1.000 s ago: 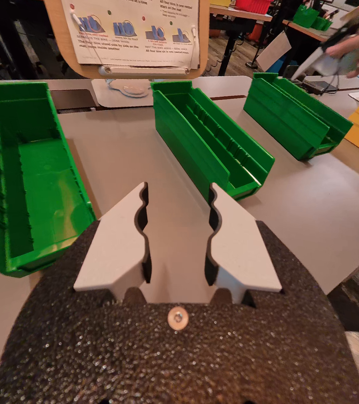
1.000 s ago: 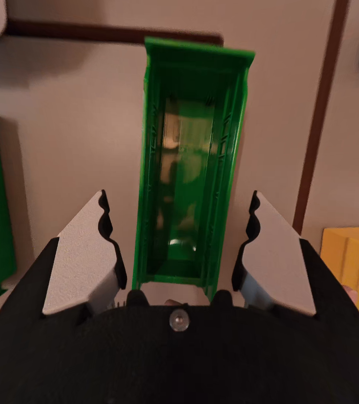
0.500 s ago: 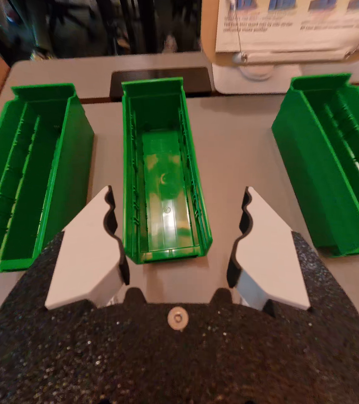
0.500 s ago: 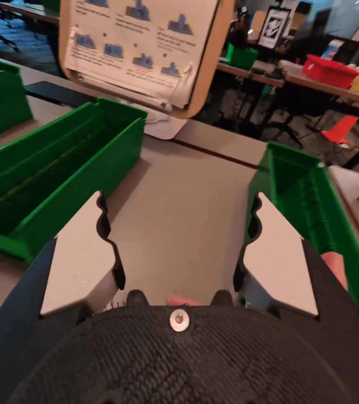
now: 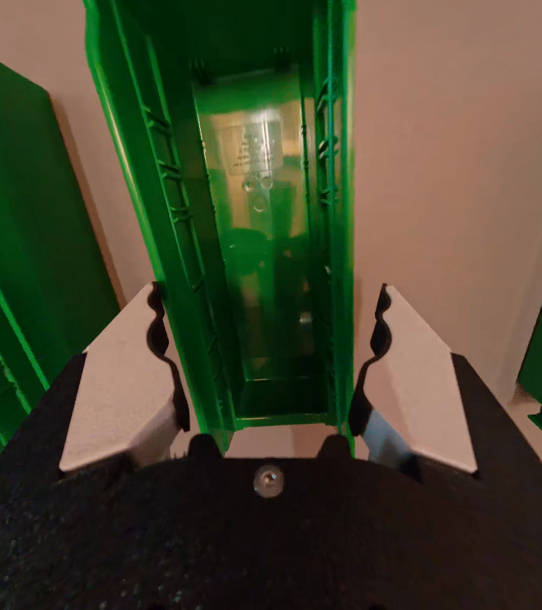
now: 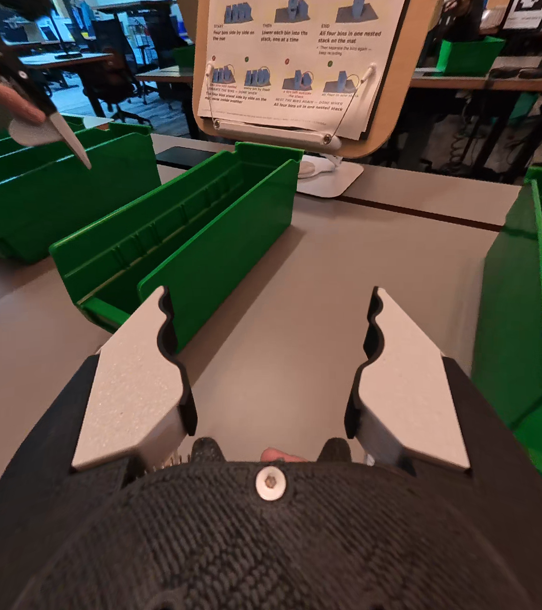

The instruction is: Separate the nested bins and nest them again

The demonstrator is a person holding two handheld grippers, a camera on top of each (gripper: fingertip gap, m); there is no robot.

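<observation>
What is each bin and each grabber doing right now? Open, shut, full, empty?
Left gripper: open, straddling a bin's near end.
Bin under left gripper: upright, empty.
Right gripper: open, holding nothing.
Middle bin: upright, empty, standing alone.
Right-edge bin: upright.

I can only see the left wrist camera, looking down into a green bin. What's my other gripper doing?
Observer: The right gripper is open and empty, over the table, just right of the third bin, the one at your right edge.
Operator: I see three bins. Any more?
Observer: Yes, a fourth bin stands apart, on the right gripper's other side.
Operator: What's behind them?
Observer: An instruction sheet on a stand, at the back of the table.
</observation>
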